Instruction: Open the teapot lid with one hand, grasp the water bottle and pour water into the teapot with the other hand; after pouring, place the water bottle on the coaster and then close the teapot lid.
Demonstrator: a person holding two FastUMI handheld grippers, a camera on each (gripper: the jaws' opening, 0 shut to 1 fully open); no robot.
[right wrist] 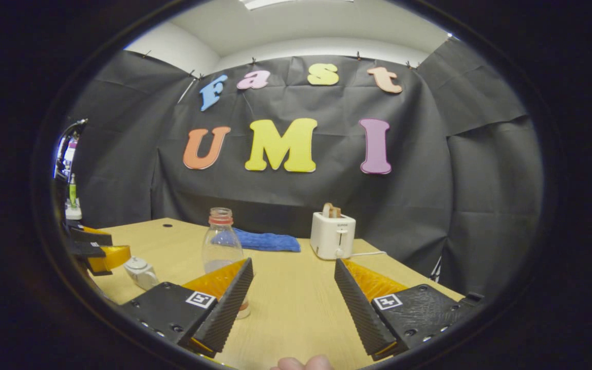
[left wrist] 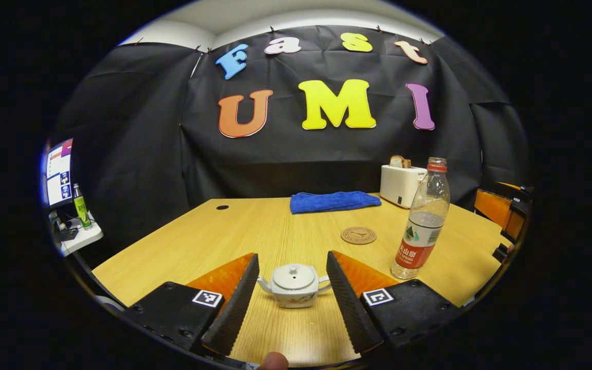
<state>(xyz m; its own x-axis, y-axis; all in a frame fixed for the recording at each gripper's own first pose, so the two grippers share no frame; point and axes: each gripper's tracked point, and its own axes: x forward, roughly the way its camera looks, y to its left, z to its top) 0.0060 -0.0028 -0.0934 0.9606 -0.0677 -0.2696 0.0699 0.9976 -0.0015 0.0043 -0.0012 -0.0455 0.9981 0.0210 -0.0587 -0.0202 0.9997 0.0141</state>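
**A:** White ceramic teapot (left wrist: 293, 285) sits on the wooden worktop (left wrist: 275, 226), lid on, and the left hand-held gripper (left wrist: 292, 293) has its fingers spread wide, one on each side of the teapot, not touching it.

**B:** And the water bottle (left wrist: 422, 222)?

**A:** Standing upright to the right of the teapot, cap off, partly filled. The round coaster (left wrist: 358, 235) lies behind the teapot, a bit right, apart from the bottle. Farther back from the teapot there's a blue towel (left wrist: 334, 201) and a white toaster (left wrist: 402, 185) with bread in it.

**B:** Right hand-held gripper (right wrist: 293, 303)?

**A:** Also wide open, gripping nothing. In the right gripper view the bottle stands just behind its left finger (right wrist: 226, 306), teapot off to the left of that.
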